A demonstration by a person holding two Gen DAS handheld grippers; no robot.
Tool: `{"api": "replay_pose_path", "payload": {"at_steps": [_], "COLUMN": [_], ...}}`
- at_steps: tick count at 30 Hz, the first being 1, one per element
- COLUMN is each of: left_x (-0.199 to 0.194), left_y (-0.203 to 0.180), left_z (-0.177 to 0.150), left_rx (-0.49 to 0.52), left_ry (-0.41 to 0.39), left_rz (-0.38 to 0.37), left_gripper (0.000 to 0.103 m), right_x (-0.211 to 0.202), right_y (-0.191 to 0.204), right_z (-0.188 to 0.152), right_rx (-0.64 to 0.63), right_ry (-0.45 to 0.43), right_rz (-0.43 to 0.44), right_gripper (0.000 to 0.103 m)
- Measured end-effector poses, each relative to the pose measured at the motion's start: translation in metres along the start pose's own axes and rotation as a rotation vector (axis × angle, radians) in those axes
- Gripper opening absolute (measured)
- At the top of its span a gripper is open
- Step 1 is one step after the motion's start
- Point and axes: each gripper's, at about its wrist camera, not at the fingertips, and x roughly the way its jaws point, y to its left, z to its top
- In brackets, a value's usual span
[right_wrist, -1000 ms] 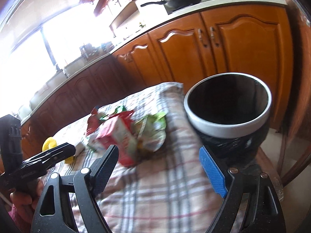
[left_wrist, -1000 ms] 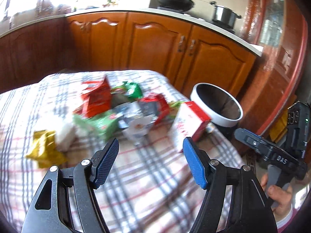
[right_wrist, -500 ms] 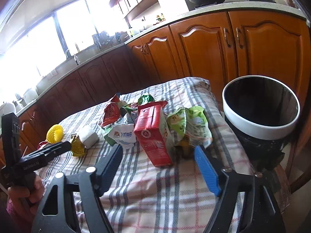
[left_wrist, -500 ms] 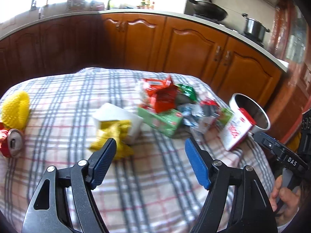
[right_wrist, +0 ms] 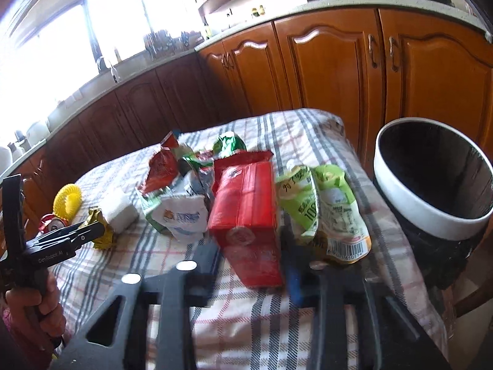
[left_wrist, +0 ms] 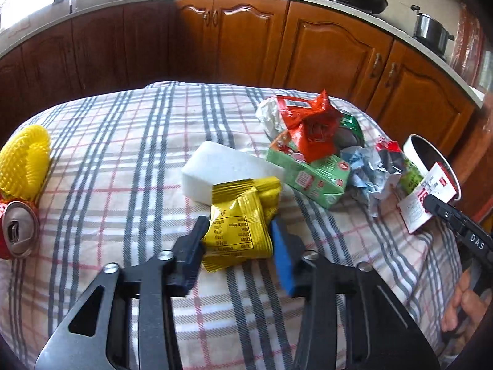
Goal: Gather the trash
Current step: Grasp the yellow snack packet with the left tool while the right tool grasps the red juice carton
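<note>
A crumpled yellow snack packet [left_wrist: 237, 215] lies on the plaid tablecloth [left_wrist: 123, 154] against a white foam block [left_wrist: 222, 166]. My left gripper [left_wrist: 238, 234] is closing, and its pads touch both sides of the packet. In the right wrist view a red drink carton [right_wrist: 246, 209] lies on the cloth. My right gripper [right_wrist: 249, 259] is closing around the carton's near end, with a pad against each side. The black bin with a white rim [right_wrist: 431, 215] stands just past the table's right edge.
More trash is heaped mid-table: a red wrapper [left_wrist: 311, 126], a green carton [left_wrist: 311, 175], a green pouch [right_wrist: 326, 206]. A yellow mesh sleeve [left_wrist: 24, 157] and a crushed red can [left_wrist: 17, 231] lie at the left. Wooden cabinets [left_wrist: 332, 55] stand behind.
Both grippers came forward and down onto the table. The left one drew its jaws in around the yellow packet, and the right one did the same around the red carton.
</note>
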Motion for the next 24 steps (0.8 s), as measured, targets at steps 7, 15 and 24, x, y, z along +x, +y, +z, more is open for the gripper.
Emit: {"api": "replay_pose_path", "payload": {"at_steps": [7,15,24], "left_x": [-0.026,-0.043,-0.047], "left_y": [-0.023,-0.082,-0.136], "left_z": [-0.006,-0.004,0.002], "left_rx": [0.023,0.098,0.183], "left_ry": [-0.032,-0.041,-0.038], "left_rz": [-0.107,-0.245,-0.331], "left_gripper": [0.035,0.035,0.035], "right_x": [-0.026,-0.065,-0.095], "right_y": [-0.003,-0.012,-0.039], "right_z": [-0.005,-0.008,-0.009], "right_rx": [0.009,0.026,0.075], "right_ry": [-0.045,-0.092,-0.138], "right_rz": [0.013,0.015,-0.026], "right_gripper": [0.032,0.032,0.032]}}
